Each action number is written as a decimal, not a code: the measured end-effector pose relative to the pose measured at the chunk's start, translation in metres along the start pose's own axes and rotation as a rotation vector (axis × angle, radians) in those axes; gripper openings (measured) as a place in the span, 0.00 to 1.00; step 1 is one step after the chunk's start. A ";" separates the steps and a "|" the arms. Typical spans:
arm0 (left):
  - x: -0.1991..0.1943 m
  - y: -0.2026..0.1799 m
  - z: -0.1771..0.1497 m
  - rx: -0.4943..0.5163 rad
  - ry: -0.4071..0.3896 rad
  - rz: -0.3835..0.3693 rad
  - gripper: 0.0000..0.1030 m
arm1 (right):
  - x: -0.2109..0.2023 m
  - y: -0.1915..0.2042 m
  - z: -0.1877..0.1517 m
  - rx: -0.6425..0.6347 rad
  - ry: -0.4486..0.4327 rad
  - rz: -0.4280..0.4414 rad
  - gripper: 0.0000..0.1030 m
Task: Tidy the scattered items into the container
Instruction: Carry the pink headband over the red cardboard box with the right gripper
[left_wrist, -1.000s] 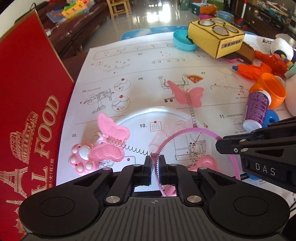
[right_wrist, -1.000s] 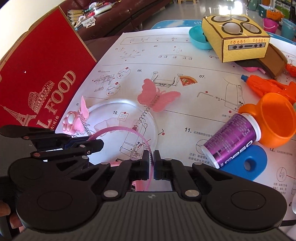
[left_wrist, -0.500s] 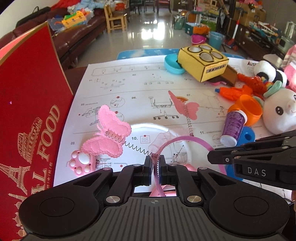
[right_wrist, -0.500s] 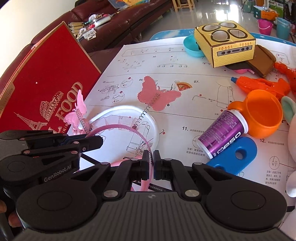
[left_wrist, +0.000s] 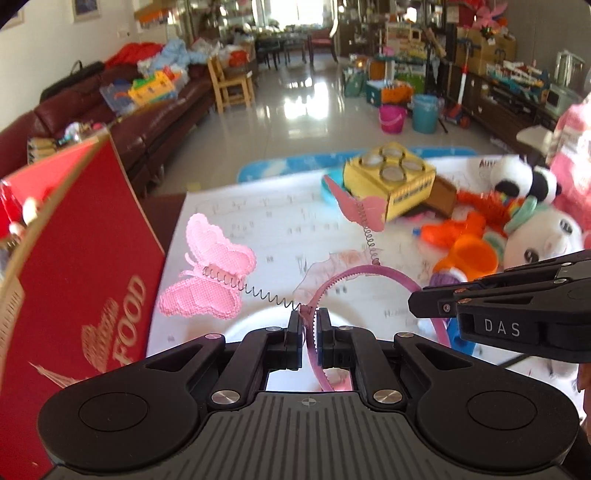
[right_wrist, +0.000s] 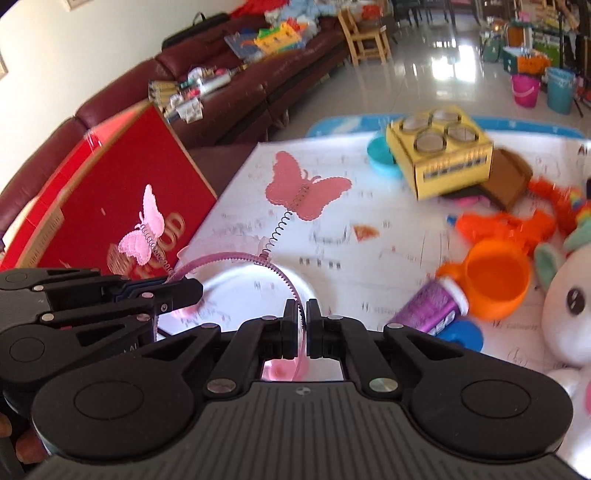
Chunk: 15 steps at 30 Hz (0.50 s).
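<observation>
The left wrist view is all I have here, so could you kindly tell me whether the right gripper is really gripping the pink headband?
Observer: Yes. In the right wrist view the right gripper is shut on the pink headband, with the band running down between its jaws.
Operator: Thank you. Is the orange cup lying empty?
Observer: It lies on its side with its mouth towards the right camera, and the orange cup shows nothing inside.
Operator: And what lies against it?
Observer: A purple bottle with a white cap, its capped end at the cup's rim; a blue piece shows just below it.
</observation>
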<state>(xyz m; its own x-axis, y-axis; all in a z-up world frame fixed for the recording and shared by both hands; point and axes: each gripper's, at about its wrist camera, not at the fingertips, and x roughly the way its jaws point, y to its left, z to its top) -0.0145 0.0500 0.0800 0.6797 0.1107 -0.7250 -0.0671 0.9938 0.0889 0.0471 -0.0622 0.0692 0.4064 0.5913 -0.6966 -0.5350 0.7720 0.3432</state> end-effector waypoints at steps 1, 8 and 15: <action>-0.008 0.002 0.005 -0.004 -0.019 0.006 0.01 | -0.007 0.004 0.007 -0.008 -0.027 0.005 0.05; -0.065 0.043 0.037 -0.088 -0.157 0.055 0.02 | -0.042 0.054 0.053 -0.144 -0.156 0.047 0.05; -0.123 0.128 0.039 -0.237 -0.247 0.167 0.02 | -0.037 0.147 0.093 -0.326 -0.204 0.144 0.05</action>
<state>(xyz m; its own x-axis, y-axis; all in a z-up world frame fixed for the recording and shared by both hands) -0.0778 0.1631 0.2069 0.7990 0.2937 -0.5247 -0.3388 0.9408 0.0106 0.0225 0.0510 0.2044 0.4312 0.7474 -0.5055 -0.7904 0.5831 0.1879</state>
